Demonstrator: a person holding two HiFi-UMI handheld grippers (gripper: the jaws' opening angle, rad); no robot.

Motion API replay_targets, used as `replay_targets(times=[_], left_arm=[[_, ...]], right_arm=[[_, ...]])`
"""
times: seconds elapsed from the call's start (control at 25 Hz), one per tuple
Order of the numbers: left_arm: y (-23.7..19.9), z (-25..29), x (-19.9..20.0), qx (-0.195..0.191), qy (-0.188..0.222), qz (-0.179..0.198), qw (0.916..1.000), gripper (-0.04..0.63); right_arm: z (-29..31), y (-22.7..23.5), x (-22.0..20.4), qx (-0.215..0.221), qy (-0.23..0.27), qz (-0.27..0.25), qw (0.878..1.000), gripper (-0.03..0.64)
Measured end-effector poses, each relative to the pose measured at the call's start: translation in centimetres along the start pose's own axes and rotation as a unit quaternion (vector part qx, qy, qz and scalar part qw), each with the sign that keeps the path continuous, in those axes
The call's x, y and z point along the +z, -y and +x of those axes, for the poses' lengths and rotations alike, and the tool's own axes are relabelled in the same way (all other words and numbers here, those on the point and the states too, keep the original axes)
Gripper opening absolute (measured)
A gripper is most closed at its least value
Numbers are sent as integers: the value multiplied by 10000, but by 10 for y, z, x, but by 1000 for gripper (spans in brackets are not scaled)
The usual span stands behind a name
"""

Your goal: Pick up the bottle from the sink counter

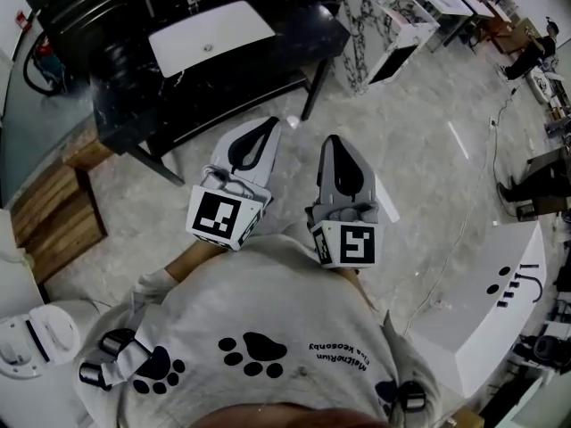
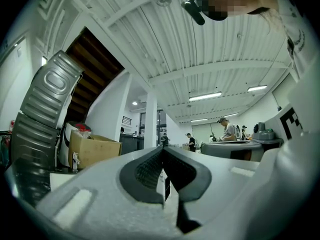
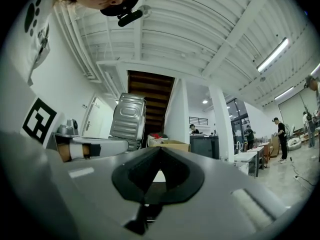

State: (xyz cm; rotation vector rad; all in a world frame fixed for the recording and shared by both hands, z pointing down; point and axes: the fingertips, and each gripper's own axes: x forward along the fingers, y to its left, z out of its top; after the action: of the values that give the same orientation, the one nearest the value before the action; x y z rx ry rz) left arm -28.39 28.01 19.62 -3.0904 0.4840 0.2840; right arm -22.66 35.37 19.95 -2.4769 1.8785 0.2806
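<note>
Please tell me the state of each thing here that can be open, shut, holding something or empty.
Left gripper: shut, fingers meet at the tips, nothing between them.
Right gripper: shut, nothing held.
Sink basin: appears empty, no bottle in it.
Sink counter: apart from both grippers, not touched.

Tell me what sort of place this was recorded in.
Probably a big workshop or lab hall. It has a high ribbed ceiling with strip lights, people standing at benches in the background, and a metal appliance beside a cardboard box.
</note>
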Motion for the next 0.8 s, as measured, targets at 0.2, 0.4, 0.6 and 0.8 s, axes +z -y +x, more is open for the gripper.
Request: replay_targets(times=[0.2,0.4,0.6,0.8], left_arm=[[-10,22,-17,53,-124,-76,9999,2],[-29,60,-25,266,-80,-71,9996,2],[-43,109,-29,378,73,33,9993,2],[-51,167,-34,419,183,28,9990,2]], right_arm=[[26,12,-14,143,-84,74,9998,2],[67,31,-21,474,34,80,9988,2],[113,63,-30,730,90,-110,9972,2],[155,108,-34,875,186,-204,9958,2]])
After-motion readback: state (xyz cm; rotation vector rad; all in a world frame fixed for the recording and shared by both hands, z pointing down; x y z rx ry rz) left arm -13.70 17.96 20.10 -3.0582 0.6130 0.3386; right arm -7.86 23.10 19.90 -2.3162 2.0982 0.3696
